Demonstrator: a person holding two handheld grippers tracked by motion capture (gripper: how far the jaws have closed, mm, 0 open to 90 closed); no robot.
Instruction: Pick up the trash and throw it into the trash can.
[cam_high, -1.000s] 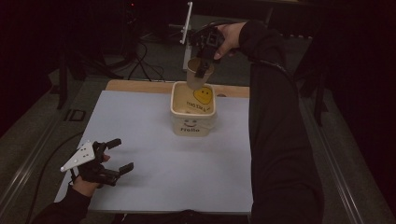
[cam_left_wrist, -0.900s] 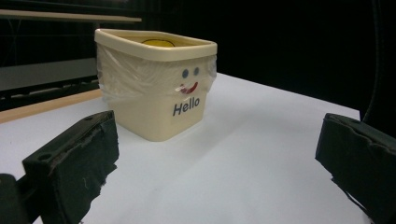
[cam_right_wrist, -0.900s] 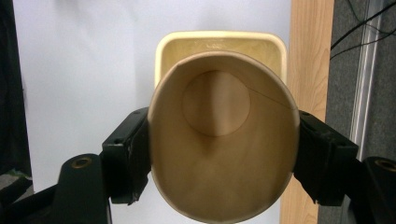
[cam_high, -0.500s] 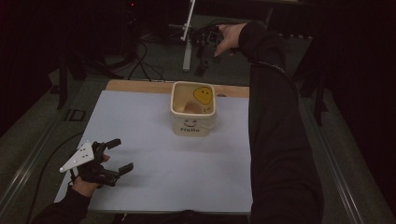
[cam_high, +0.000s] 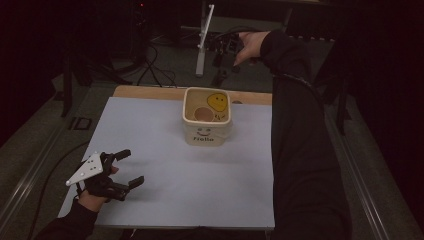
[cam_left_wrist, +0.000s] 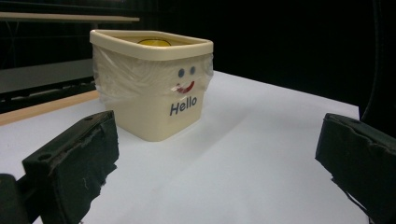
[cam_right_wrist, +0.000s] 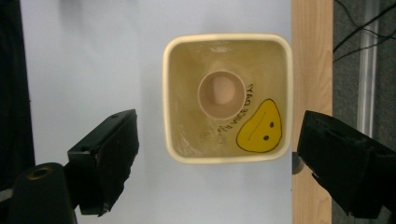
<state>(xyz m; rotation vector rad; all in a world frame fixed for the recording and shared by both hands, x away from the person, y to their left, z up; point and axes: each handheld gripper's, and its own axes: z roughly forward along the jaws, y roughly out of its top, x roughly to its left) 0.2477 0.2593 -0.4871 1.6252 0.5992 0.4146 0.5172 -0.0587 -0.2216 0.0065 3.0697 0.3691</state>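
A cream square tub (cam_high: 206, 131) marked "Hello" stands at the far middle of the white table top (cam_high: 165, 180), with a yellow smiley inside. A small tan cup (cam_high: 202, 114) stands upright in it. From above, the right gripper view looks straight down into the tub (cam_right_wrist: 177, 116) and onto the cup (cam_right_wrist: 221, 93). My right gripper (cam_high: 226, 49) hovers high beyond the tub, open and empty (cam_right_wrist: 215, 161). My left gripper (cam_high: 126, 167) rests at the near left of the table, open and empty (cam_left_wrist: 217, 168), pointed at the tub (cam_left_wrist: 154, 95).
A wooden strip (cam_high: 150, 92) runs along the table's far edge. Behind it a white stand (cam_high: 204, 37) and cables (cam_high: 150, 67) sit on the dark floor. A dark sleeve (cam_high: 300, 150) stretches across the table's right side.
The cup left my right gripper and now stands in the tub. My right gripper opened and rose up and away past the far edge. The left gripper stayed put.
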